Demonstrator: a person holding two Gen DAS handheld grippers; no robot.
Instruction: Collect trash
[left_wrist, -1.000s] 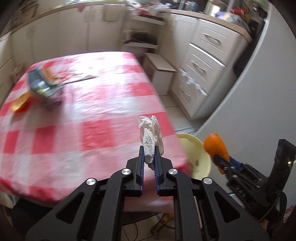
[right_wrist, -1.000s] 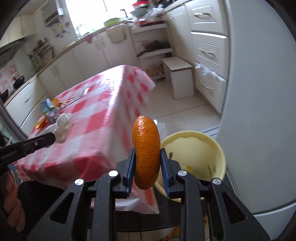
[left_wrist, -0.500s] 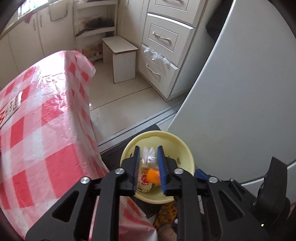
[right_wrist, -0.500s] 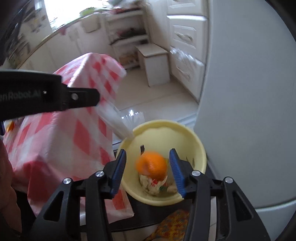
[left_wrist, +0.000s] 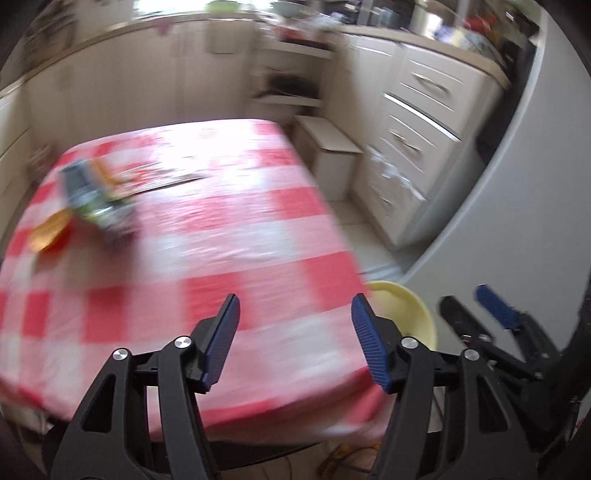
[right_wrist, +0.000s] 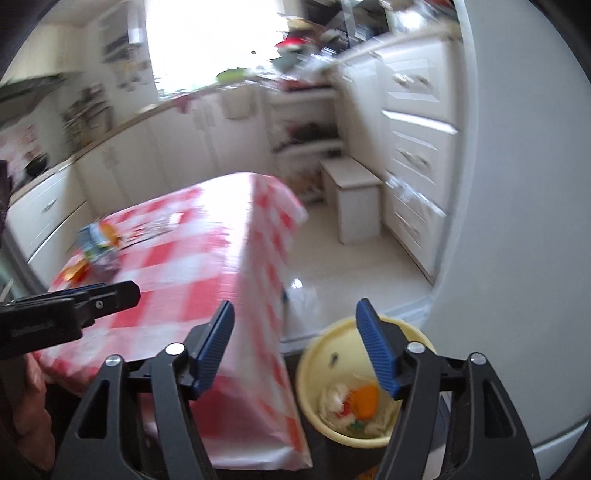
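Motion blur smears the crumpled wrappers and orange scrap (left_wrist: 88, 199) at the far corner of the red-and-white checked tablecloth (left_wrist: 221, 236), so no print can be read. The pale yellow plastic bowl (left_wrist: 410, 314) is half hidden behind the table's edge in the left wrist view. In the right wrist view the pale scraps around the orange peel (right_wrist: 364, 400) inside the bowl are too blurred to identify.

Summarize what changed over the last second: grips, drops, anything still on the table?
Both loads were let go. The left gripper released its crumpled white tissue and the right gripper its orange peel; the peel now lies in the round yellow plastic bin on other scraps. Both sets of fingers are empty and opening. Unchanged: the crushed wrappers sit at the far left of the red-and-white checked tablecloth.
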